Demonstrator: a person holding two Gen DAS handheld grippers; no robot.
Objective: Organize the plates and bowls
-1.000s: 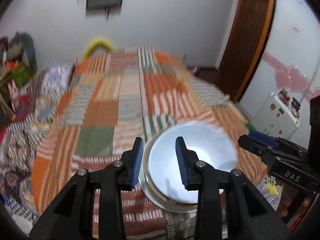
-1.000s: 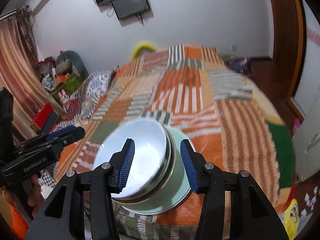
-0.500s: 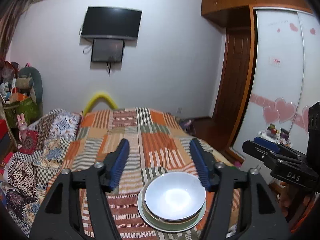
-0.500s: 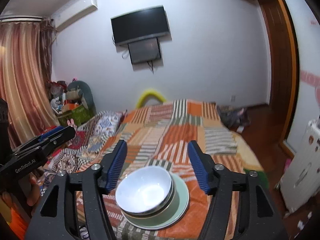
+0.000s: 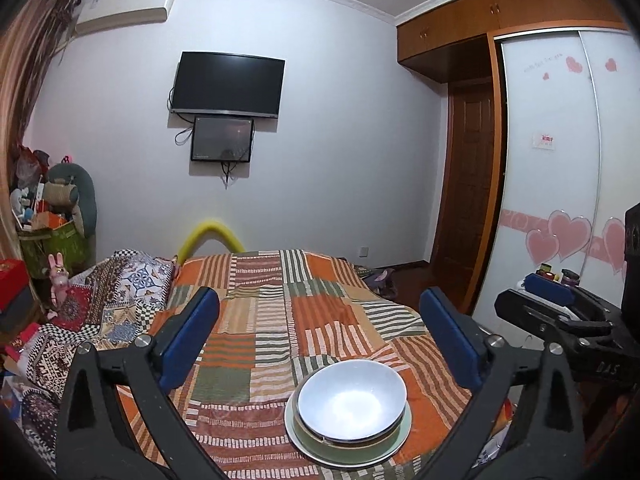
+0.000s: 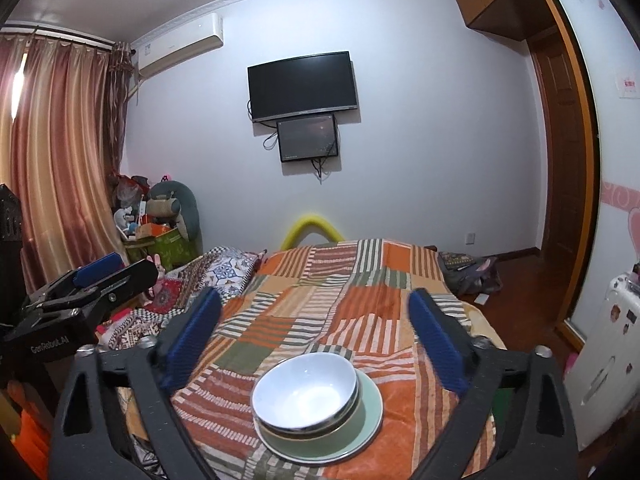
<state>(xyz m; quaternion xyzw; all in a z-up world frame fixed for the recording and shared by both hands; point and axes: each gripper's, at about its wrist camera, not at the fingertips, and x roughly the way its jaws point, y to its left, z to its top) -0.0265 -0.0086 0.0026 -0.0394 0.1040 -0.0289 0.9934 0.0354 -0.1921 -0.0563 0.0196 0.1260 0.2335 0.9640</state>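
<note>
Both grippers have pulled back and up, jaws just opened wide — left gripper (image 5: 320,340) and right gripper (image 6: 314,336) empty. Low centre, the white bowl (image 5: 352,400) sits nested on the green plate (image 5: 402,436) near the bed (image 5: 256,320) edge — soft bedding could tip it.

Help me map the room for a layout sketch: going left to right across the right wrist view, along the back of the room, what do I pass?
Curtain → air conditioner → television → wooden door.
</note>
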